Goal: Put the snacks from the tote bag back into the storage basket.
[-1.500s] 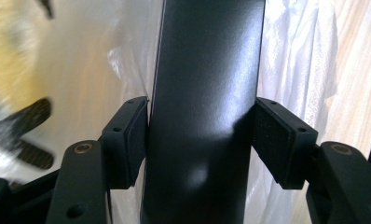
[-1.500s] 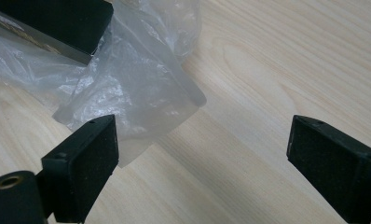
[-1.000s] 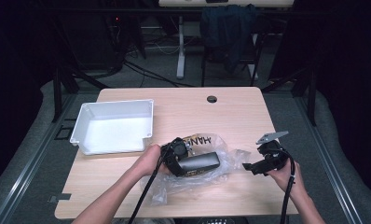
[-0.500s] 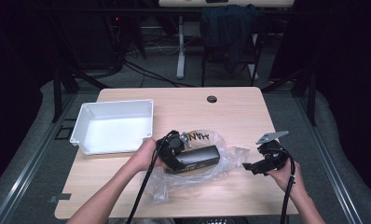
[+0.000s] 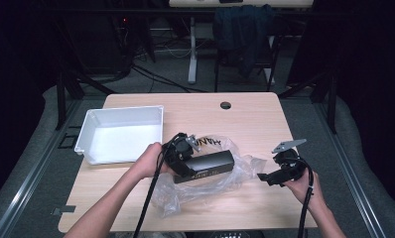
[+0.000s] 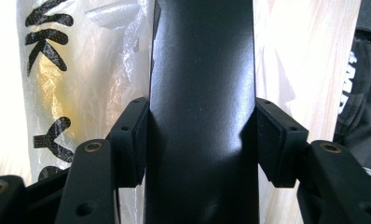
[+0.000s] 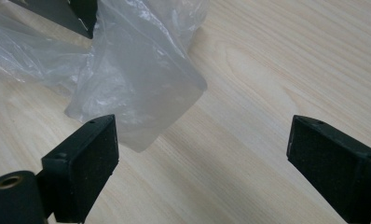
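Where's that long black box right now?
In the high view the black box is at the table's front centre, clamped in the left gripper over the crumpled clear plastic bag, just right of the white bin.

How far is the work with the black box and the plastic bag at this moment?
Done: the left tongs are shut on the black box, which lies over the clear plastic bag.
In hand: the box is held above the table; whether it is fully out of the bag I cannot tell.
Left: the white bin holds nothing, so the box probably goes there. The right tongs are open beside the bag's corner, holding nothing.
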`<action>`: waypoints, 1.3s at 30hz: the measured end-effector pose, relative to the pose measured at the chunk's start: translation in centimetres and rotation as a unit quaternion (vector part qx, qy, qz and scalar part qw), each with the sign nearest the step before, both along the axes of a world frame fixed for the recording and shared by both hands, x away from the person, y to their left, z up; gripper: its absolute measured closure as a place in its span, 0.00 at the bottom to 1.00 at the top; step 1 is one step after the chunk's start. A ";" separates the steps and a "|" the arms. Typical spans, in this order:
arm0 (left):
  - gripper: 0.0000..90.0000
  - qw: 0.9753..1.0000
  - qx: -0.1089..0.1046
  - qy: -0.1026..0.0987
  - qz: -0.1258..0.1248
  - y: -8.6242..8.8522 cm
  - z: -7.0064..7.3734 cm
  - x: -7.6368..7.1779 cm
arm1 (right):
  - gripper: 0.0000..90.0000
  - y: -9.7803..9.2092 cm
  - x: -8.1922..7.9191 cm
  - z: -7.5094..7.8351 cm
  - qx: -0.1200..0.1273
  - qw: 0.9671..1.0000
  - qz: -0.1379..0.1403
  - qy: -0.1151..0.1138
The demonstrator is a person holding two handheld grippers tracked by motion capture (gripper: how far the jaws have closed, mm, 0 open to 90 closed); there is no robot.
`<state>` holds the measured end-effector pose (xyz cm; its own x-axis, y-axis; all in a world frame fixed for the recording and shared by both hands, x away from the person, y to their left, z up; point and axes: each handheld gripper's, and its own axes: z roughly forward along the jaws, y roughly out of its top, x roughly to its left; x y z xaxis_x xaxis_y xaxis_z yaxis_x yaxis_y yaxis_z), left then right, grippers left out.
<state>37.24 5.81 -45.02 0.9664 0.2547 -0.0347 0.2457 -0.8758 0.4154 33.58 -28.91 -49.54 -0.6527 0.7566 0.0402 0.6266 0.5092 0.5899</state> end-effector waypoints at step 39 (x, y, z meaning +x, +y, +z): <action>0.48 0.997 -0.066 0.031 -0.014 3.2 1.8 0.2 | 1.00 0.7 2.1 -1.5 -0.108 0.989 -0.104 0.013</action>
